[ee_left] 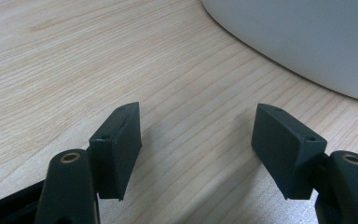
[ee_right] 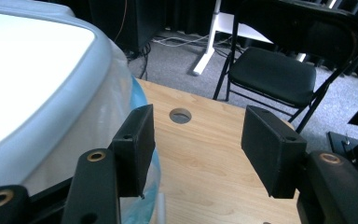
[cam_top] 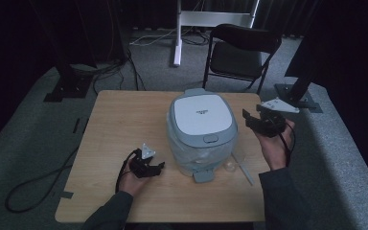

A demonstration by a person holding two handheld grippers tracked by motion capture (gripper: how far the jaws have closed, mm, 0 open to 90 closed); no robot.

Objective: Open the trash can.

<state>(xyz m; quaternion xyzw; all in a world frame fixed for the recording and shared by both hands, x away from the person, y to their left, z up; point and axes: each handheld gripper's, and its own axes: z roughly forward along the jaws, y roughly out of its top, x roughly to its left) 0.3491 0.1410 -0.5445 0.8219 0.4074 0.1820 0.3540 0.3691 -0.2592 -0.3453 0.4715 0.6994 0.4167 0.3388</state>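
Observation:
A white and grey rice cooker (cam_top: 201, 132) with its lid down stands in the middle of the wooden table (cam_top: 120, 124). My left gripper (cam_top: 159, 167) rests low on the table to the cooker's left, jaws open and empty; in the left gripper view (ee_left: 196, 149) the cooker's white wall (ee_left: 307, 37) curves across the upper right. My right gripper (cam_top: 247, 117) hovers at the cooker's right side, level with the lid, open with nothing between its jaws. The right gripper view (ee_right: 196, 149) has the cooker's lid (ee_right: 32, 79) close on the left.
A clear plastic spoon or paddle (cam_top: 239, 167) lies on the table right of the cooker's front. A black folding chair (cam_top: 242, 52) stands behind the table. A round cable hole (ee_right: 180, 115) sits in the tabletop near the far edge. Cables trail on the grey carpet at left.

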